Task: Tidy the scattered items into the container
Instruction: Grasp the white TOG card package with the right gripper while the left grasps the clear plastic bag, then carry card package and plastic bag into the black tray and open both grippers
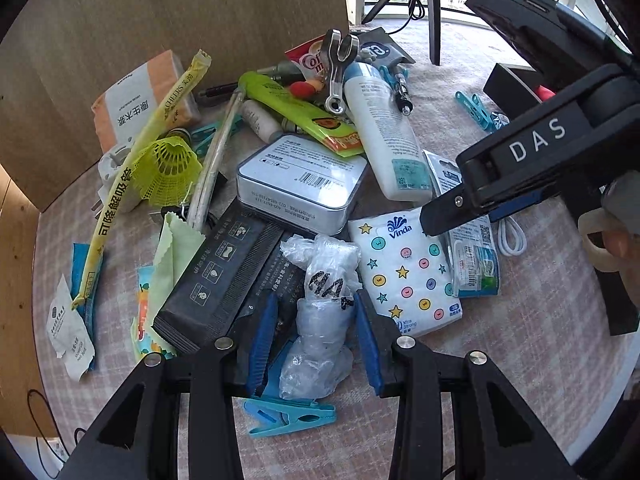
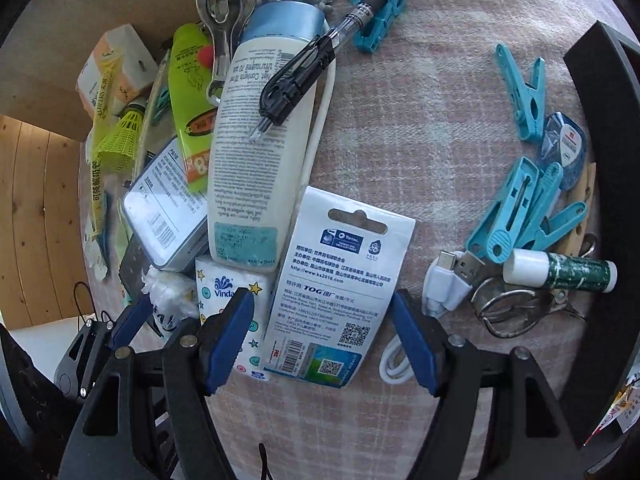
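Observation:
My left gripper (image 1: pixel 316 340) points down into the pile, its blue pads closed on a crumpled clear plastic bundle (image 1: pixel 320 308) with black letters. My right gripper (image 2: pixel 322 340) stands wide open low over a white carded package (image 2: pixel 340 280), which lies between its pads without being touched. One right finger (image 1: pixel 440 218) also shows in the left wrist view, over that package (image 1: pixel 476 256). A Vinda tissue pack (image 1: pixel 404 272) lies between the two grippers. The dark container (image 2: pixel 600 160) stands at the right edge of the checked cloth.
The heap holds a white lotion bottle (image 2: pixel 256 148), a tin box (image 1: pixel 300 180), a black pen (image 2: pixel 300 76), a yellow shuttlecock (image 1: pixel 168 168) and a black packet (image 1: pixel 216 276). Blue clothespins (image 2: pixel 520 208), a white USB cable (image 2: pixel 444 284) and a lip balm (image 2: pixel 560 272) lie beside the container. A cardboard wall (image 1: pixel 160 20) stands behind.

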Tool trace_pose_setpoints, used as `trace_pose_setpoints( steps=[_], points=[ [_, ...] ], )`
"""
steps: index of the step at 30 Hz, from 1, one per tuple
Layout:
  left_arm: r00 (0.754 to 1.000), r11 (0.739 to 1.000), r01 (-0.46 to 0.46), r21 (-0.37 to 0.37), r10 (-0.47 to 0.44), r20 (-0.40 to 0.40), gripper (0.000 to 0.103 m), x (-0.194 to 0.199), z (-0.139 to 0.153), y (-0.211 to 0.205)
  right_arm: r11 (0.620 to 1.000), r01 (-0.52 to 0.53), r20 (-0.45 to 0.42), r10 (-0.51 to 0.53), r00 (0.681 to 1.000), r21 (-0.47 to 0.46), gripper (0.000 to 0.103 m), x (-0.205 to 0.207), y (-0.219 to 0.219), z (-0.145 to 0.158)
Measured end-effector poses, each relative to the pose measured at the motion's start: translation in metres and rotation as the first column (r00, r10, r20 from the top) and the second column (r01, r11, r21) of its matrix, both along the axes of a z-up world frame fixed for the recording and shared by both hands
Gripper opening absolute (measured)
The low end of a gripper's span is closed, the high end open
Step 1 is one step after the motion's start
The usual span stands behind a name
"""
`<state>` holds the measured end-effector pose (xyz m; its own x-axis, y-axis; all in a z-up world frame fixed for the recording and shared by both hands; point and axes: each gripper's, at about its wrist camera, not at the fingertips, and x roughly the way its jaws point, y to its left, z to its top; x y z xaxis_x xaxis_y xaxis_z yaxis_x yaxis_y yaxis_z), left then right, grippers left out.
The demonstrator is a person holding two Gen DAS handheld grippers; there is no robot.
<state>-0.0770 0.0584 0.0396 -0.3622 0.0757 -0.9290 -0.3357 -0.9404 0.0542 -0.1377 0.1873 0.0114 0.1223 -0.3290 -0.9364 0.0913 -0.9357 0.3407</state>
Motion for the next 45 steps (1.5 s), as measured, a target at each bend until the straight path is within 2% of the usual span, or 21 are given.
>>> trace_pose_setpoints(
  steps=[4,7,8,11,15,21,26,32,38,45],
  points=[
    [1.000,1.000,0.006,-0.005,-0.006,-0.005,0.036,0.001,-0.001,0.001,0.999,-0.036,-0.011,0.036,0.999,0.016,0.061,0.003,-0.002,0.002],
    [1.000,1.000,0.002,0.000,-0.002,-0.005,0.034,-0.004,0.000,0.003,1.000,-0.031,-0.005,0.031,1.000,0.006,0.058,0.005,0.008,0.003],
    [1.000,1.000,0.002,0.005,-0.002,-0.003,0.027,-0.005,0.000,0.004,0.999,-0.033,-0.005,0.033,0.999,0.005,0.058,0.006,0.008,0.003],
    [1.000,1.000,0.002,0.005,-0.002,-0.001,0.024,-0.005,0.000,0.006,0.999,-0.033,-0.007,0.033,0.999,0.001,0.057,0.008,0.009,0.005],
    [1.000,0.999,-0.009,0.037,0.008,0.015,0.023,0.001,0.004,0.003,0.999,-0.037,-0.006,0.037,0.999,-0.024,0.057,0.013,0.013,0.011],
    [0.999,0.996,-0.051,0.067,0.052,-0.012,0.022,0.016,0.026,-0.008,0.996,-0.080,-0.048,0.077,0.996,-0.050,0.057,0.025,0.018,0.033],
    [0.996,0.992,-0.081,0.093,0.085,-0.037,0.022,0.023,0.047,-0.011,0.991,-0.135,-0.104,0.132,0.986,-0.023,0.057,0.039,0.019,0.055],
    [0.994,0.989,-0.092,0.116,0.099,-0.053,0.022,0.033,0.062,0.014,0.986,-0.165,-0.177,0.166,0.970,0.021,0.057,0.051,0.039,0.081],
    [0.995,0.980,-0.081,0.183,0.091,-0.051,0.022,0.033,0.079,0.049,0.985,-0.161,-0.250,0.170,0.953,0.056,0.057,0.041,0.086,0.105],
    [0.999,0.966,0.000,0.259,0.014,-0.052,0.022,0.035,0.092,0.120,0.995,-0.064,-0.318,0.086,0.944,0.079,0.057,0.039,0.155,0.119]
  ],
)
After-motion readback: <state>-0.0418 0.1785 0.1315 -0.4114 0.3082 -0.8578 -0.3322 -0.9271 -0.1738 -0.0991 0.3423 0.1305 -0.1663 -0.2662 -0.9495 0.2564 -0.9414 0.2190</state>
